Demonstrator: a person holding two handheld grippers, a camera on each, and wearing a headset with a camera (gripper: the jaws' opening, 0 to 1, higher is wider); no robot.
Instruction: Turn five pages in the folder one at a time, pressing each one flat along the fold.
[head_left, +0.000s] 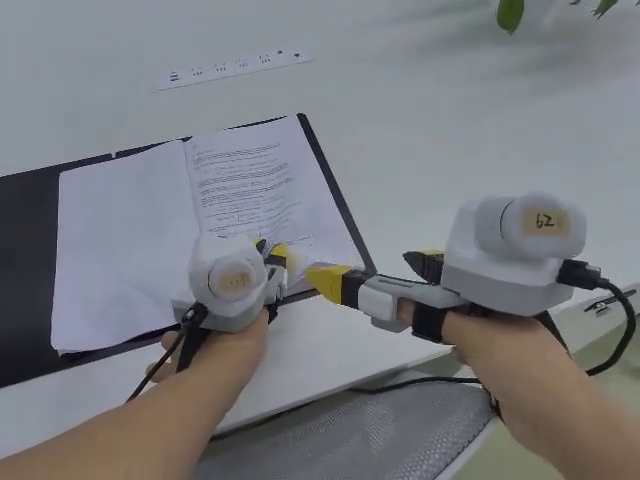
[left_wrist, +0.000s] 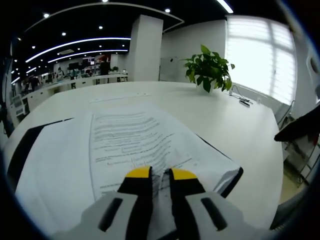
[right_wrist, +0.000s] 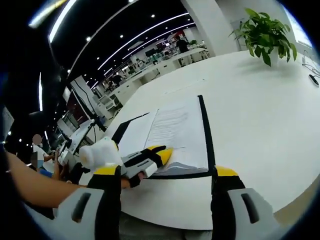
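Worktable, white, carries the black folder, which lies open and flat near the person's edge. Left-hand leaf is a blank page. Right-hand leaf is a printed page on top of a thin stack, and it shows no lift at the fold. Right gripper hangs just off the folder's near right corner with its jaws spread wide and nothing between them. Left gripper sits low over the bottom right corner of the printed page, jaws drawn almost together with a narrow slit between the yellow tips. It cannot be told whether a sheet edge is caught in that slit. Assessment: the step in hand is picking up a single page for turning. Recommended practice: take the top sheet alone at the free corner, confirm that none beneath rides up with it, and carry it over in a low arc toward the blank side. Then run a closed jaw along the fold from one end to the other. The idle gripper should steady the right-hand stack.
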